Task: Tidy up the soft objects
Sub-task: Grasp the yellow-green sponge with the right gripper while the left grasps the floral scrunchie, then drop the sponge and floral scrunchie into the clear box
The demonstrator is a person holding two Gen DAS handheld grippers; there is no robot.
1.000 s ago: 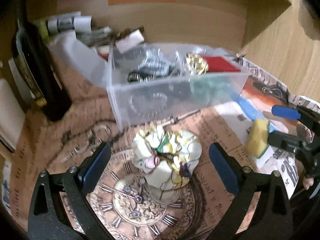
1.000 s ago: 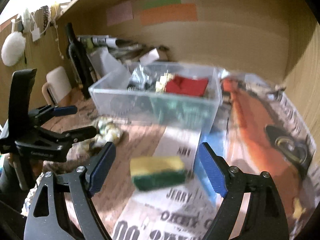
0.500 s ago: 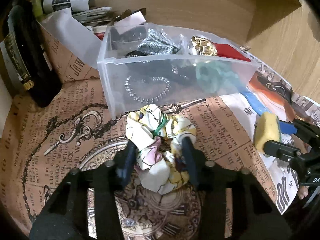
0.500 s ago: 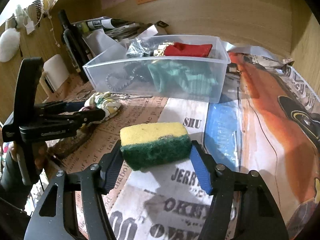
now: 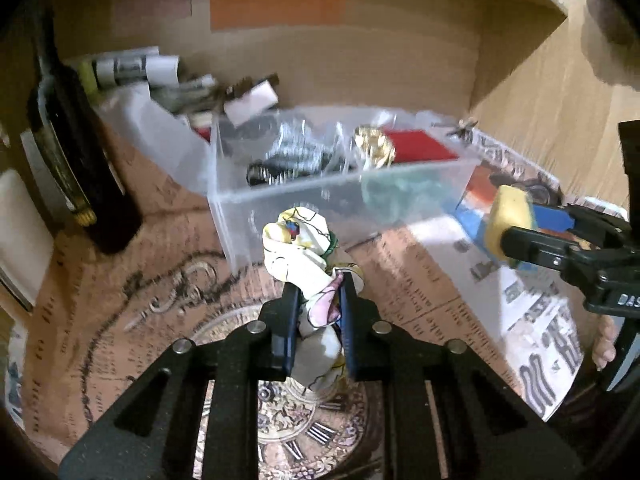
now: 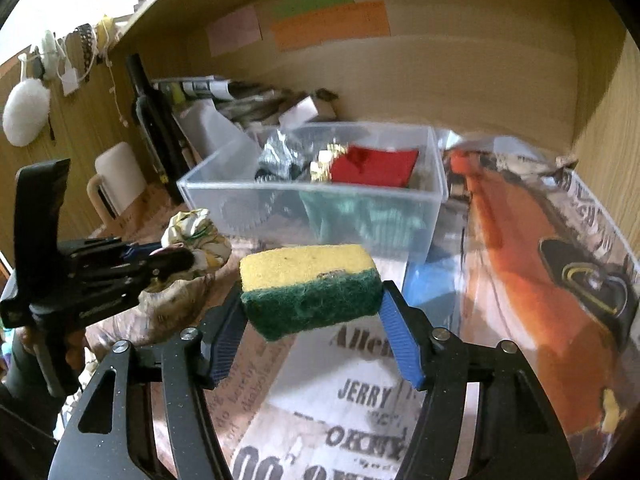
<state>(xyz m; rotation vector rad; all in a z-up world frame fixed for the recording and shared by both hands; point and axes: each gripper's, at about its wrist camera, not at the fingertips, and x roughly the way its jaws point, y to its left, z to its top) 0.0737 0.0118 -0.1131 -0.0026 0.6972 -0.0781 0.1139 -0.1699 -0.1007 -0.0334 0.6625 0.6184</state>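
My left gripper point(image 5: 316, 300) is shut on a crumpled floral cloth point(image 5: 302, 260) and holds it above the table, in front of the clear plastic bin point(image 5: 420, 196). The cloth point(image 6: 200, 240) also shows in the right wrist view. My right gripper point(image 6: 314, 308) is shut on a yellow and green sponge point(image 6: 310, 284), lifted off the table short of the bin point(image 6: 436, 184). The sponge point(image 5: 510, 216) shows at the right of the left wrist view. The bin holds a red cloth point(image 6: 374, 166), a green cloth point(image 6: 360, 216) and shiny items.
A dark bottle point(image 5: 76, 152) stands left of the bin. Rolled papers and clutter point(image 5: 160, 76) lie against the wooden back wall. A white mug point(image 6: 116, 182) stands at the left. Printed paper point(image 6: 360, 396) covers the table.
Both grippers shut, the left on the floral cloth and the right on the sponge, then lifted them off the table toward the bin.
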